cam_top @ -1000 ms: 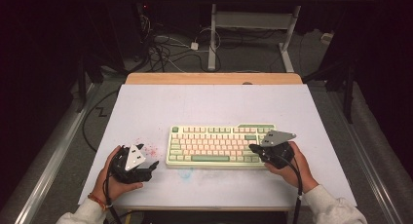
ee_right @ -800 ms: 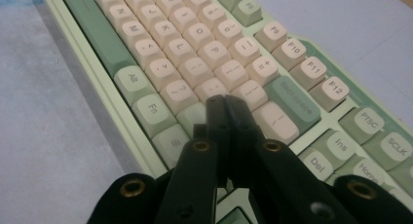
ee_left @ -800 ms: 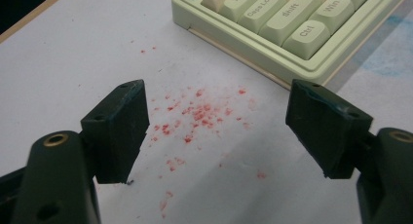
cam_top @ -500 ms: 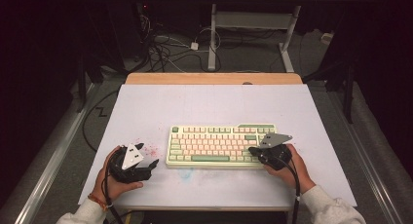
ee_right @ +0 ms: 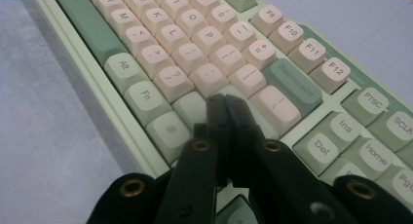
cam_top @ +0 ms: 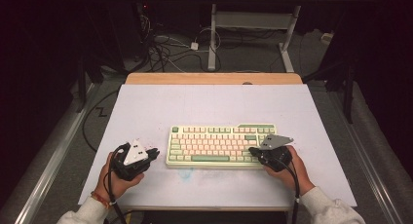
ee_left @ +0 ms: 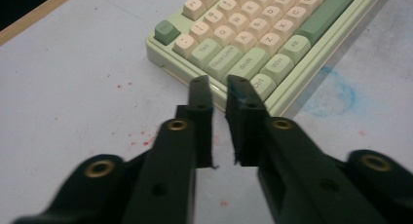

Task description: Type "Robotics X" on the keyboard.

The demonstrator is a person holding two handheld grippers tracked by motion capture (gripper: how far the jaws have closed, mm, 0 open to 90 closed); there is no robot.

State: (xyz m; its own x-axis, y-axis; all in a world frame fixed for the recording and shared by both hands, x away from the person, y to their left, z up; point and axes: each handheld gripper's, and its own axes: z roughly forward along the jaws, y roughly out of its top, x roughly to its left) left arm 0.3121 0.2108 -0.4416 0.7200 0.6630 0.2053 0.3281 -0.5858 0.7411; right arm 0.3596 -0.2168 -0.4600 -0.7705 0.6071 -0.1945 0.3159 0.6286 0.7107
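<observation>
A pale green keyboard [cam_top: 221,145] with cream and green keys lies on the white table top, near the front. My left gripper [cam_top: 155,153] is just off the keyboard's left end, tips toward its corner by the Ctrl key [ee_left: 263,83]. Its jaws have just been closing and now stand shut [ee_left: 214,80], with a thin slit and nothing between them. My right gripper [cam_top: 252,150] rests over the keyboard's right part. In the right gripper view its jaws [ee_right: 225,100] are shut and empty, tips over the green keys below Backspace [ee_right: 294,87].
The white mat [cam_top: 209,107] covers the table, with a wooden strip [cam_top: 214,78] along the far edge. Faint blue and red stains [ee_left: 336,90] mark the mat near the keyboard. Cables [cam_top: 165,48] and a desk frame [cam_top: 292,34] stand on the floor beyond.
The left gripper has risen a little and its jaws have come together. The right hand and the keyboard have kept still.
</observation>
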